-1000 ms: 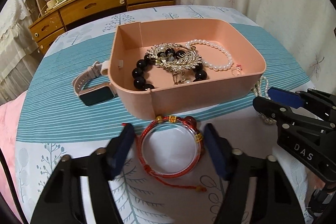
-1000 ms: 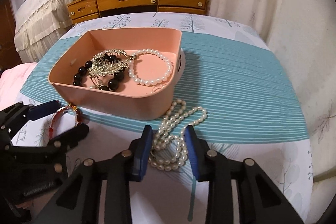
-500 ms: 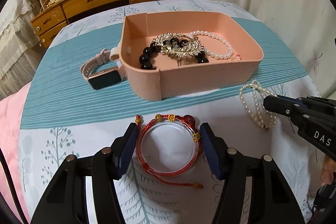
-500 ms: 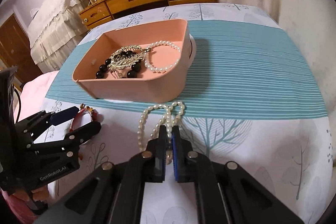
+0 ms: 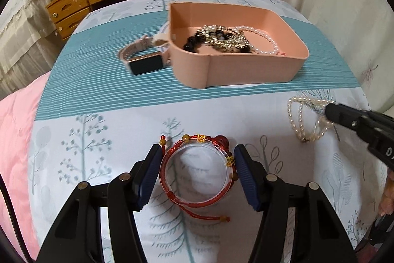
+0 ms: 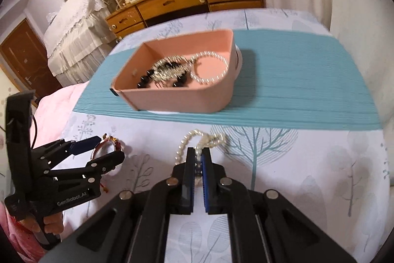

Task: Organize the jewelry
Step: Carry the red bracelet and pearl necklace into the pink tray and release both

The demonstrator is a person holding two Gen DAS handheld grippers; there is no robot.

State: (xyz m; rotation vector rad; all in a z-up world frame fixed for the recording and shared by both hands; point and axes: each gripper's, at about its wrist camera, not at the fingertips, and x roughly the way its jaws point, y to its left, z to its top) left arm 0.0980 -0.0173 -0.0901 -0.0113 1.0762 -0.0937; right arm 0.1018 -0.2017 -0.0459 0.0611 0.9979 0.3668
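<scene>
On the tabletop (image 5: 103, 130), the pink tray (image 5: 246, 70) holds some jewelry (watch (image 5: 145, 64) outside); right hand-held gripper (image 6: 198, 159) pinches the pearl necklace (image 6: 197, 139), left hand-held gripper (image 5: 197, 174) clasps the red bracelet (image 5: 197, 191).

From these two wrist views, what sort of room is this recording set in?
Most likely a home bedroom. The jewelry lies on a bed-like surface with a tree-print sheet and a pink quilt, a wooden dresser with cluttered drawers stands behind it, and a lace-covered piece of furniture sits beside a wooden door.
</scene>
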